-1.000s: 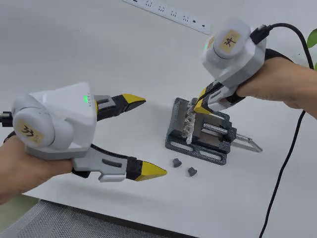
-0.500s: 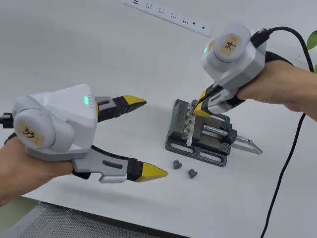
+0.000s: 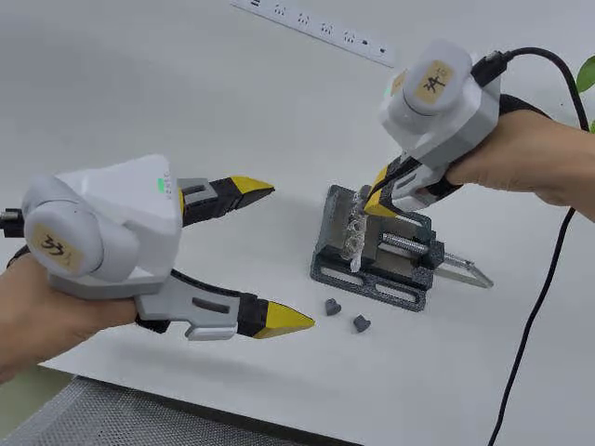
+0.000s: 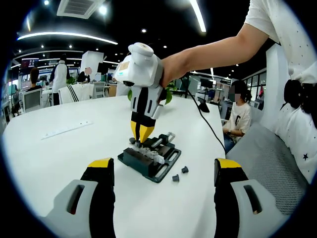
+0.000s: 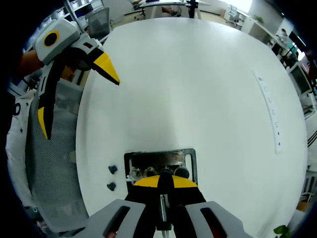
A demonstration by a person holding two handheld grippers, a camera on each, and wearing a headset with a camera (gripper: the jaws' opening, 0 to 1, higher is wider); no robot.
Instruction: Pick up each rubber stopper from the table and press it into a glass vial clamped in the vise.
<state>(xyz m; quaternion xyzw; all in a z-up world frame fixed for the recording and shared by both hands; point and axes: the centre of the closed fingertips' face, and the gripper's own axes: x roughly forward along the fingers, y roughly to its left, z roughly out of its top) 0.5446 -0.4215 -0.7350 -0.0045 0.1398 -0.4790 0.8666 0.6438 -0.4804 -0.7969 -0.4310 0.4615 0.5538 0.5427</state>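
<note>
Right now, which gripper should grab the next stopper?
Left, likely. The left gripper is open, near the two stoppers on the table; the right gripper is shut over the vise.

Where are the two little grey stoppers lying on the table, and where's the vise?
Left-side stopper [image 3: 332, 306]: head view, on its top.
Right-side stopper [image 3: 361, 323]: head view, on its top.
Vise [image 3: 376, 283]: head view, on the front edge of its base.
</note>
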